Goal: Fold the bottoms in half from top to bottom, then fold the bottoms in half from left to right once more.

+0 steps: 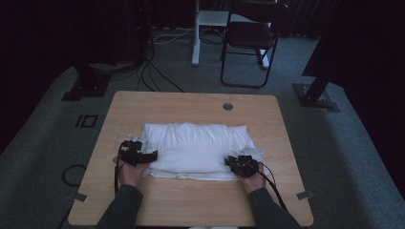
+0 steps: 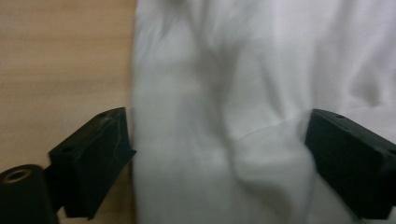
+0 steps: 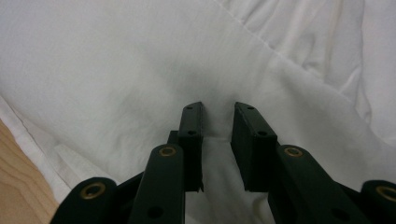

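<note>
One table point(image 1: 191, 200), one folded white cloth point(image 1: 193, 150), two grippers and two hands are in play; behind the table stand one chair point(image 1: 250, 36) and one white stand point(image 1: 203, 28). The cloth lies flat on the table with its long axis running across it from left to right, its short sides facing the two grippers and its folded top layer lying along the near half. The left gripper point(image 1: 138, 155) sits at the cloth's left end, held by the left hand point(image 1: 128, 172); in the left gripper view its jaws stand spread wide, with the cloth point(image 2: 233, 107) lying between and ahead of them and neither pad pressing on it, and bare table point(image 2: 60, 60) just outside the left jaw. The right gripper point(image 1: 242, 164), in the right hand point(image 1: 252, 180), sits on the cloth's near right corner. In the right gripper view its jaws are drawn close together, pinching a small ridge of cloth point(image 3: 217, 135) between them; the rest of the cloth spreads out ahead and to both sides, with the table's edge point(image 3: 18, 196) near the lower left.
</note>
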### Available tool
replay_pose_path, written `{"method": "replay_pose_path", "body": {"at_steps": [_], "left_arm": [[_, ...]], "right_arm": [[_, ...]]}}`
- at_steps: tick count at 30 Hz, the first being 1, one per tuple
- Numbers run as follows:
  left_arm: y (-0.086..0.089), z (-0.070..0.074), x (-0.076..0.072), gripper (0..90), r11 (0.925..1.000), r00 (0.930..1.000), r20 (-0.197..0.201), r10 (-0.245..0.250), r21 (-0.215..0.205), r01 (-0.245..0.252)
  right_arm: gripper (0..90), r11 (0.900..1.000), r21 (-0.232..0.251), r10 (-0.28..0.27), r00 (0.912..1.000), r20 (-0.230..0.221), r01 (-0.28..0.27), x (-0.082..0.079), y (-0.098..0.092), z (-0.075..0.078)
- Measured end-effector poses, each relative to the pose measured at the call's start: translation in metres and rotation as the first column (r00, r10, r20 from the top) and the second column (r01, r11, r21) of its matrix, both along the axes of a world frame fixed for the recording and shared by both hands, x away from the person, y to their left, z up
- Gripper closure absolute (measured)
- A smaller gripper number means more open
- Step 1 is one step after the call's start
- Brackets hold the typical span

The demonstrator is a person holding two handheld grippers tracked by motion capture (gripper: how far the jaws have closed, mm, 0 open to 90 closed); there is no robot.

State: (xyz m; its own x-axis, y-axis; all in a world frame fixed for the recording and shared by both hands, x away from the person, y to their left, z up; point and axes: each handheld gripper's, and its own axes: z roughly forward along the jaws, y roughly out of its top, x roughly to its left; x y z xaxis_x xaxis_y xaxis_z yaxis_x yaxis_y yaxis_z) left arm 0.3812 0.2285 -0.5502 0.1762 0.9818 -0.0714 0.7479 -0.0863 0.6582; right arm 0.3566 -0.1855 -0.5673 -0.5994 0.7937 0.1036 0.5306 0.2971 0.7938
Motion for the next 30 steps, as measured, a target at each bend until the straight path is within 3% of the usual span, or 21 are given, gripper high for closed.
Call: {"method": "replay_pose_path", "body": {"at_steps": [1, 9, 19, 22, 23, 28, 30], "left_arm": [[0.002, -0.002, -0.002, 5.3, 0.9996, 0.9998, 0.002, 0.021, 0.016, -0.021], [0.003, -0.006, -0.009, 3.0, 0.9995, 0.9990, 0.041, 0.019, 0.024, -0.020], [0.000, -0.005, -0.011, 5.5, 0.9995, 0.9989, 0.043, 0.019, 0.025, -0.020], [-0.001, -0.003, -0.014, 13.0, 0.9999, 0.9989, 0.047, -0.001, 0.015, 0.001], [-0.003, -0.002, -0.015, 25.6, 0.9999, 0.9985, 0.053, -0.013, 0.010, 0.012], [-0.006, -0.002, -0.020, 54.7, 0.9961, 0.9947, 0.079, -0.066, -0.053, 0.070], [-0.006, -0.002, -0.021, 57.4, 0.9952, 0.9946, 0.079, -0.067, -0.066, 0.072]], "right_arm": [[73.0, 1.000, 0.001, 0.000, 1.0000, -0.001, 0.000, 0.000, 0.000, 0.000], [72.9, 1.000, 0.014, 0.004, 1.0000, -0.005, -0.004, 0.000, -0.002, -0.001], [72.8, 1.000, 0.013, 0.002, 1.0000, -0.004, -0.002, 0.000, -0.001, -0.001], [72.7, 1.000, 0.013, 0.002, 1.0000, -0.004, -0.002, 0.000, -0.001, -0.001], [72.7, 1.000, 0.012, 0.002, 1.0000, -0.002, -0.002, 0.000, -0.001, -0.001], [72.7, 1.000, 0.014, 0.002, 1.0000, -0.004, -0.002, 0.000, -0.001, -0.001], [72.6, 1.000, 0.014, 0.003, 1.0000, -0.004, -0.003, 0.000, -0.001, -0.001]]}}
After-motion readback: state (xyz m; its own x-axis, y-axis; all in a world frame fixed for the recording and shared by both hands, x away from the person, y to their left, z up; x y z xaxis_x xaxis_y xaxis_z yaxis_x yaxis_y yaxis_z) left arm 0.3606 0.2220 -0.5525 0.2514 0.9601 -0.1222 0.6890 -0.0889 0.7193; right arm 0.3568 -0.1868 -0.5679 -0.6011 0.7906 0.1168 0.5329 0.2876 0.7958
